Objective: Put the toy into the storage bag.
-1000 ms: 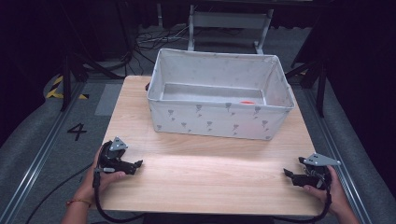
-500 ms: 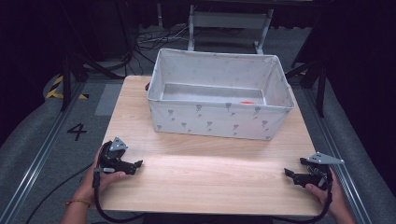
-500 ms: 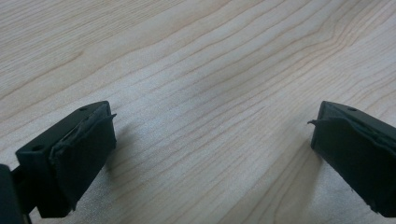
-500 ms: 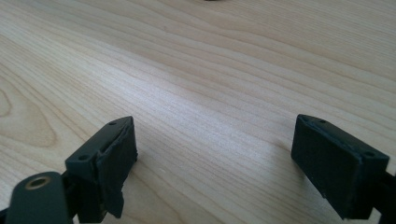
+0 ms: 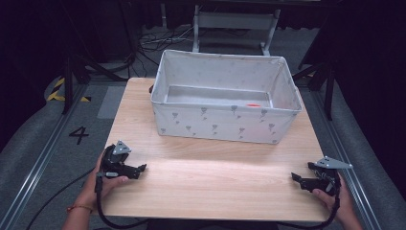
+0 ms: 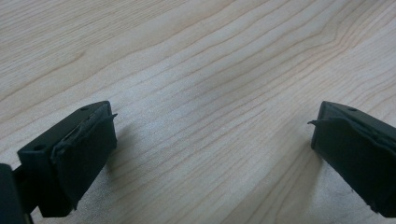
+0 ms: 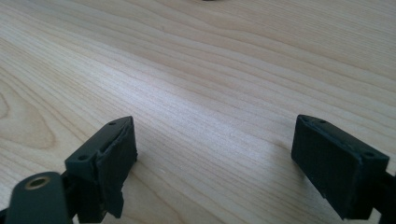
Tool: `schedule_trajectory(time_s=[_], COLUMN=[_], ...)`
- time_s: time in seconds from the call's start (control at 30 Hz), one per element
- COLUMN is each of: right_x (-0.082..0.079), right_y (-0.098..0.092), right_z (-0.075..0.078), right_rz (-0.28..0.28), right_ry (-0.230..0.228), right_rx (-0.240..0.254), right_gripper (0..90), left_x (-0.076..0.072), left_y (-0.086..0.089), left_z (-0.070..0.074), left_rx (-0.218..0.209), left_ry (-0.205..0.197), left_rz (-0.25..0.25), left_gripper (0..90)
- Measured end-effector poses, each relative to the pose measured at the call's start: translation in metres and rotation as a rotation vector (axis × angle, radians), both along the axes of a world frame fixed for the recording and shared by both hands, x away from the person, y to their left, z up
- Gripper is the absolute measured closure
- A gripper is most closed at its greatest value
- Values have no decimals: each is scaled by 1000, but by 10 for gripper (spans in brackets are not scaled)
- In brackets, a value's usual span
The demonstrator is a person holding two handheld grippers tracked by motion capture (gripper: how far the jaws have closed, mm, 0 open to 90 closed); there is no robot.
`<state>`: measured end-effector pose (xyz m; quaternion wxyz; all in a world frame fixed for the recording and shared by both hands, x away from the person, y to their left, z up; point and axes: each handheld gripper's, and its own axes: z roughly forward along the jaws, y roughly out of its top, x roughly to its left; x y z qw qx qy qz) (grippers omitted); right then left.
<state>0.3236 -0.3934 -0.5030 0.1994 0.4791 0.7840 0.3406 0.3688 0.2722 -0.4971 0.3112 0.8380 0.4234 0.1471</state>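
Now both my tools rest low on the wooden table [image 5: 210,182], left gripper [image 5: 141,167] jaws wide apart, right gripper [image 5: 296,178] jaws likewise spread, fabric bin [image 5: 225,127] beyond, small orange item [image 5: 253,105] inside it.

My left gripper [image 5: 128,168] is black, topped by a grey three-cornered plate; a black cable trails from its rear; my wrist carries a thin orange band [image 5: 79,208]. My right gripper [image 5: 306,181] is likewise black, with a grey plate and black cable. Each jaw is a blocky black bar with small screw holes and a worn, frayed-edged dark pad [image 6: 88,154].
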Motion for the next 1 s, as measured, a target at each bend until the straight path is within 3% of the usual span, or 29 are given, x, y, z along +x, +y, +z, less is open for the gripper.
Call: schedule_trajectory(time_s=[0.53, 0.67, 0.7, 1.0], right_x=[1, 1, 0, 0], right_y=[0, 0, 0, 0], right_z=[0, 0, 0, 0], right_rz=[5, 5, 5, 5], right_ry=[0, 0, 0, -1], right_rx=[2, 1, 1, 0], right_gripper=[146, 146, 146, 146], left_x=[3, 3, 2, 2], left_y=[-2, -6, -9, -9], left_z=[-1, 0, -1, 0], left_rx=[-6, -5, -4, -3], left_ry=[0, 5, -2, -1], left_rz=[34, 70, 105, 104], left_gripper=[2, 0, 0, 0])
